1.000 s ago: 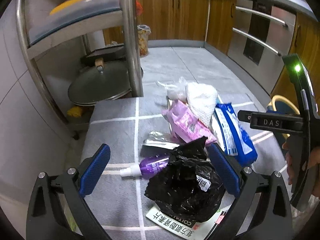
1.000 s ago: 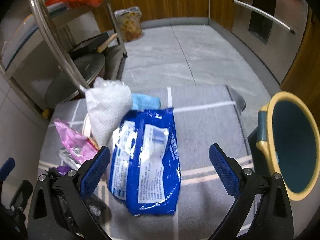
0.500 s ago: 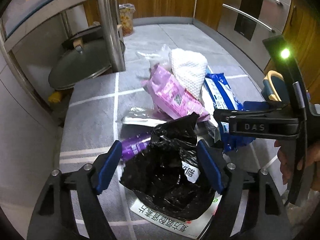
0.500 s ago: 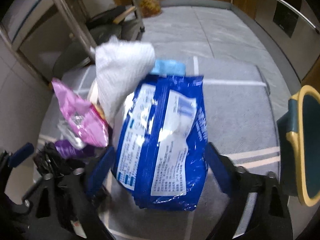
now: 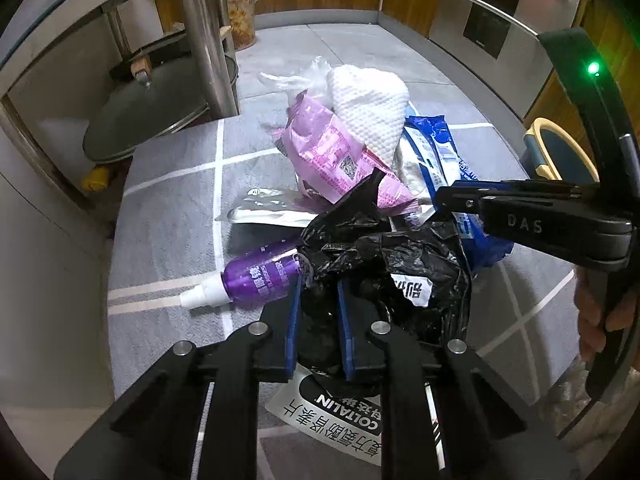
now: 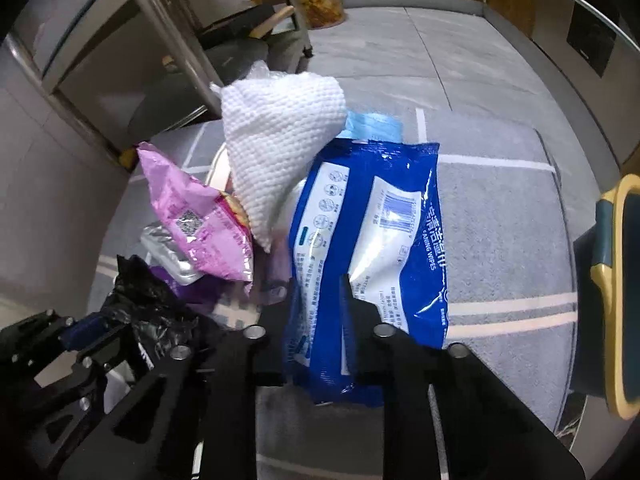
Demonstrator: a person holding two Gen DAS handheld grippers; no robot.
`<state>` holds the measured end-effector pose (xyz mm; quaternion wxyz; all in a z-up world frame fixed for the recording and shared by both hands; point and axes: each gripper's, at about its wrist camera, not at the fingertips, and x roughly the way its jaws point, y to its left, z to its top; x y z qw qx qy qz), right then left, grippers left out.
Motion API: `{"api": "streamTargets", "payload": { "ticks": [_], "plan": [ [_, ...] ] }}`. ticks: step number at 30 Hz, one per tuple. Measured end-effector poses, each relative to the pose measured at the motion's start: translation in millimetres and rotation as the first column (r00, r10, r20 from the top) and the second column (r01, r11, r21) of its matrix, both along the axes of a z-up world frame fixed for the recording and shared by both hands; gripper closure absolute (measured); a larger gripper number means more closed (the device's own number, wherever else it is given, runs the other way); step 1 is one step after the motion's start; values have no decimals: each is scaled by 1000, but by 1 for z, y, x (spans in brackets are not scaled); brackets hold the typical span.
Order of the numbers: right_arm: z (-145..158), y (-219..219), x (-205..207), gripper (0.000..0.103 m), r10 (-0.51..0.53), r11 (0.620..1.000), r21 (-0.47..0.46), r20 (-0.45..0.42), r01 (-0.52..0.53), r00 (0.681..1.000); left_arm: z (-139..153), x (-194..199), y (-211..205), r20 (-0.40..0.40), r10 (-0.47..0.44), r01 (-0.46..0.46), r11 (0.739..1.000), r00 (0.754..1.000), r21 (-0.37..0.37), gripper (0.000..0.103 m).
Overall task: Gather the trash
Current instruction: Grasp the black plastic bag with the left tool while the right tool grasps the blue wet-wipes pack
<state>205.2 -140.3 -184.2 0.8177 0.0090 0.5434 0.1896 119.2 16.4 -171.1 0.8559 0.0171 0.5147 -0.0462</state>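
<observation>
- The left hand-held gripper (image 5: 318, 316) has its blue pads pinched onto the crumpled black plastic bag (image 5: 384, 264), which sits at the near end of the trash heap on the grey rug (image 5: 168, 208).
- The right hand-held gripper (image 6: 316, 316) is clamped on the near edge of the blue wipes packet (image 6: 368, 236); the packet's long axis runs away from the camera, its barcode side up.
- Just left of the black bag lies a purple spray bottle (image 5: 256, 276), on its side, white nozzle pointing left and its length across the rug.
- Beyond the bag, a pink snack wrapper (image 5: 336, 156) slants up toward a white textured cloth (image 5: 368, 108) that tops the pile; a silver foil pouch (image 5: 264, 212) lies flat beside it.
- Only the left wrist view shows the white printed sheet (image 5: 340, 416) under the black bag, and the right tool's body reaching in from the side.
- Only the right wrist view shows a light blue item (image 6: 372, 124) behind the packet, and more of the yellow-rimmed bin (image 6: 616, 292) at the rug's right edge.
</observation>
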Motion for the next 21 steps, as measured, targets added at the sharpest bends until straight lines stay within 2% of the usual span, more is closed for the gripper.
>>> {"api": "streamTargets", "payload": {
  "ticks": [2, 11, 21],
  "plan": [
    [7, -2, -3, 96, 0, 1000, 1, 22, 0, 1000, 5, -1, -1, 14, -6, 6, 1000, 1000, -2, 88],
    [41, -35, -12, 98, -47, 997, 70, 65, 43, 997, 41, -5, -10, 145, -28, 32, 999, 989, -23, 88],
    [57, -63, -13, 100, -104, 987, 130, 73, 94, 992, 56, -2, -16, 188, -25, 32, 999, 982, -36, 88]
  ]
}}
